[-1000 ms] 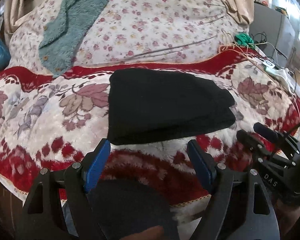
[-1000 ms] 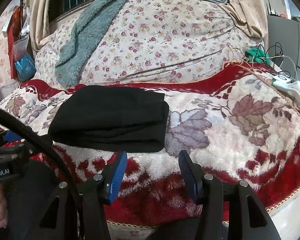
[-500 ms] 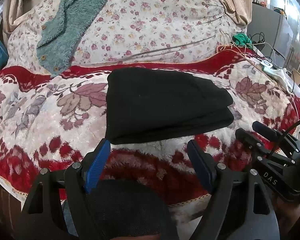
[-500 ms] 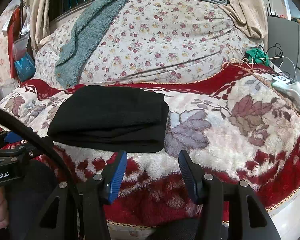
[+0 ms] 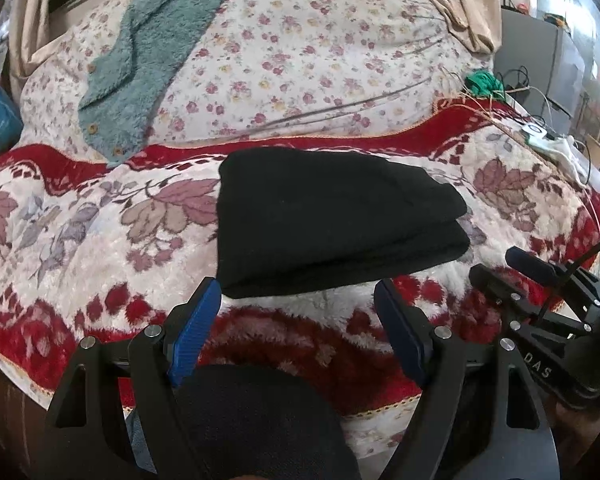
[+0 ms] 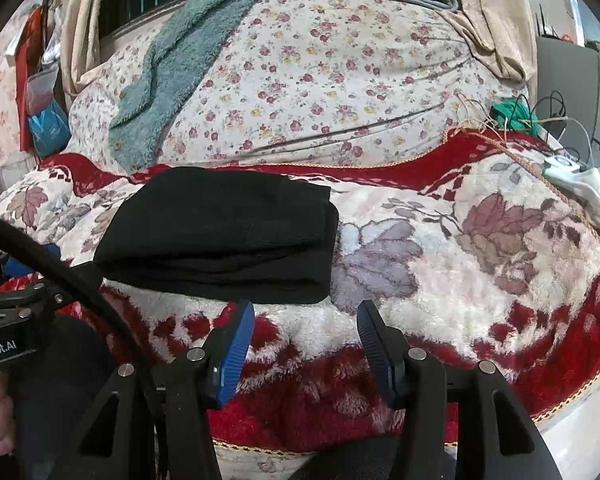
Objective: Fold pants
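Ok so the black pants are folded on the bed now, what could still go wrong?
1. The black pants lie stacked on a plush, uneven blanket; the layers might slump or slide apart.
2. Both the left gripper and the right gripper are open and empty just in front of the bundle; a forward nudge could push the fold open.

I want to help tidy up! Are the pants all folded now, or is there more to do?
Looks about done: the pants lie on the blanket as a neat stack of layers. Nothing is in hand: the left gripper and right gripper are both open, empty and short of the stack. No loose leg shows, so little seems left, maybe just putting them away.
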A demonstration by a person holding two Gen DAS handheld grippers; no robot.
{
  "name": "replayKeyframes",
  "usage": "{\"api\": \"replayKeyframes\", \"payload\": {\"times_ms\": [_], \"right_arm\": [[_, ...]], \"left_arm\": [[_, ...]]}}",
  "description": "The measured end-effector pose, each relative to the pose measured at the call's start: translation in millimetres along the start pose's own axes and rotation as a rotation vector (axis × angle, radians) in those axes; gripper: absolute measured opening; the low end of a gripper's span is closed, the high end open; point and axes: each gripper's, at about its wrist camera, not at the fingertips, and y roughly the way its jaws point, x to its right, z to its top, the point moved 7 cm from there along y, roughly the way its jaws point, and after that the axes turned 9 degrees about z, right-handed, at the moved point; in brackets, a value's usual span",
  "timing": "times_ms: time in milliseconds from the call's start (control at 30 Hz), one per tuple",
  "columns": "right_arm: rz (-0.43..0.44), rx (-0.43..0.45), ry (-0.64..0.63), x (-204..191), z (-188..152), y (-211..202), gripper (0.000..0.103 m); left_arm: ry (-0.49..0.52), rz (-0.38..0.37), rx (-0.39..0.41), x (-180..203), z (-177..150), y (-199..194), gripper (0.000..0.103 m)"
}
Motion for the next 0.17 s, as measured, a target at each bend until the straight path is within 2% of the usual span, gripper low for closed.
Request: {"api": "replayKeyframes", "payload": {"times_ms": [167], "right_arm": [[-0.014, 0.021, -0.062, -12.7, -0.9, -5.2, 0.051]], "left_arm": [[0.001, 0.002, -0.030, 2.0, 1.8, 7.9, 0.080]]}}
